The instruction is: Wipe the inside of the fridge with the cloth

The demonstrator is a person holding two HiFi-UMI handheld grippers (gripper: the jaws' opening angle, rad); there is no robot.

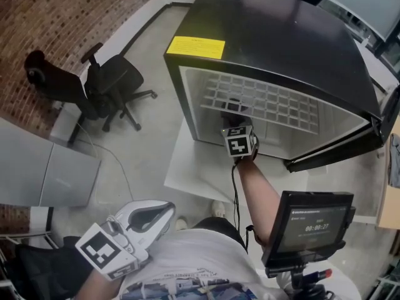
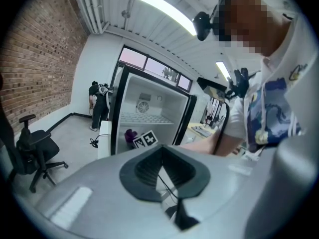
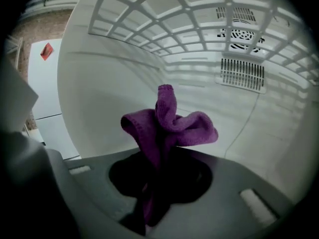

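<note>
Though well within reach of the job, shows no finished wipe as yet. Carries the left tongs (image 1: 165, 209) low at seven o'clock of the head view, beside the white shirt (image 1: 187, 255), clenched tip to tip on nothing and well apart from the work. Faces the black fridge (image 1: 269, 36) at one o'clock, standing open with its white lining bared to the front. Reaches the right tongs (image 1: 234, 114) in just above centre, under the wire shelf (image 1: 262, 102). Grips the purple cloth (image 3: 169, 126) there, pinched by its lower folds, with the bunched top standing free above the tips. Looks toward the back wall (image 3: 199, 98), with vent grilles (image 3: 241, 73) at two o'clock in the right gripper view. Cannot tell whether the cloth meets any wall; seems just short of it. Shows no streak or damp track on the lining, so gives no proof of any part done. Judged early: cloth inside the fridge, with back wall, sides, floor and shelf probably all left to rub.
</note>
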